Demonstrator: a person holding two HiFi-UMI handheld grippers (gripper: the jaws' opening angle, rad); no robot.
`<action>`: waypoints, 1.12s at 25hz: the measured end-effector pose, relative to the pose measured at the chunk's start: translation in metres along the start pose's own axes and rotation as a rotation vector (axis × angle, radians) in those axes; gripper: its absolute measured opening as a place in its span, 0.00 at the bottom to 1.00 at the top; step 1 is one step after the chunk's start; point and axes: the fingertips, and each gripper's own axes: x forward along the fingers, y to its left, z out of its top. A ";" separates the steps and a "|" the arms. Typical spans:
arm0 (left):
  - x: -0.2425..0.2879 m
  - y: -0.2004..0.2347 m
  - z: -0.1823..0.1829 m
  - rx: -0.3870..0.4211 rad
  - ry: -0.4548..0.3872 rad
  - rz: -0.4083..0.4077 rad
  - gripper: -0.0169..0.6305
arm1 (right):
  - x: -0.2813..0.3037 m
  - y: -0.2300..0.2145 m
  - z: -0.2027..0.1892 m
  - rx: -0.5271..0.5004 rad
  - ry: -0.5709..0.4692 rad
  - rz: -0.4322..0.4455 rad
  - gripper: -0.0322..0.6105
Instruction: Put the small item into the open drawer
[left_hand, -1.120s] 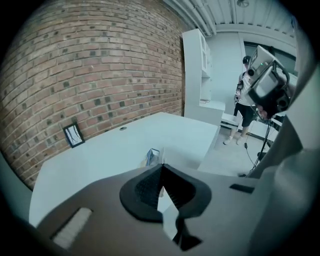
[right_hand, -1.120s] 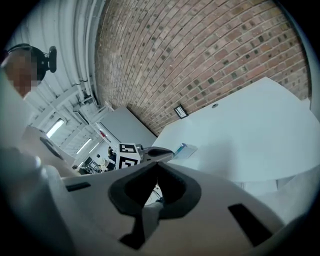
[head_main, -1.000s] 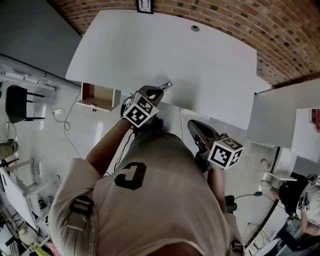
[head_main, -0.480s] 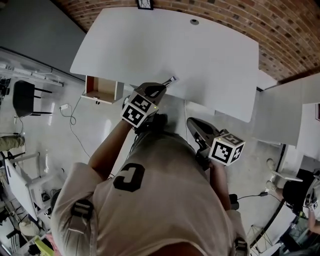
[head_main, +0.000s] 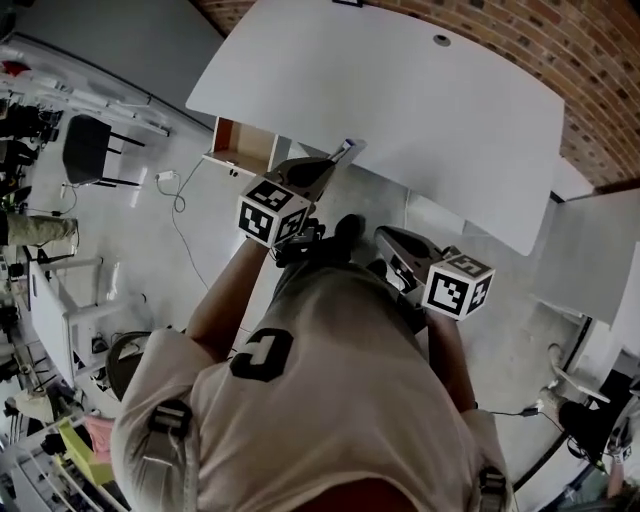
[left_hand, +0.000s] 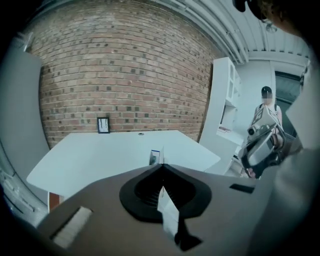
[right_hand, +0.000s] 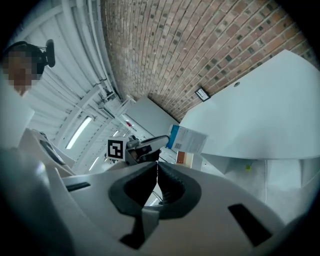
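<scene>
Left gripper (head_main: 333, 163): clenched on 1 small flat packet (head_main: 346, 149), raised from table (head_main: 420, 110) edge within the last second; open drawer (head_main: 243, 148) lies leftward, deposit pending.

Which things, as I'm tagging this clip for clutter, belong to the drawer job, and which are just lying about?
Job: small flat packet, pinched in the left gripper's shut tongs; open drawer under the white desk.
Lying about: black chair; floor cable; small frame by the brick wall; right gripper, shut and empty.
</scene>
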 end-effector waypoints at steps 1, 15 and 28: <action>-0.009 0.004 -0.002 -0.021 -0.010 0.014 0.03 | 0.007 0.004 -0.002 -0.012 0.019 0.018 0.06; -0.089 0.064 -0.040 -0.164 -0.094 0.020 0.03 | 0.084 0.052 -0.029 -0.120 0.161 0.007 0.06; -0.118 0.102 -0.062 -0.239 -0.125 -0.164 0.03 | 0.135 0.073 -0.038 -0.148 0.170 -0.150 0.06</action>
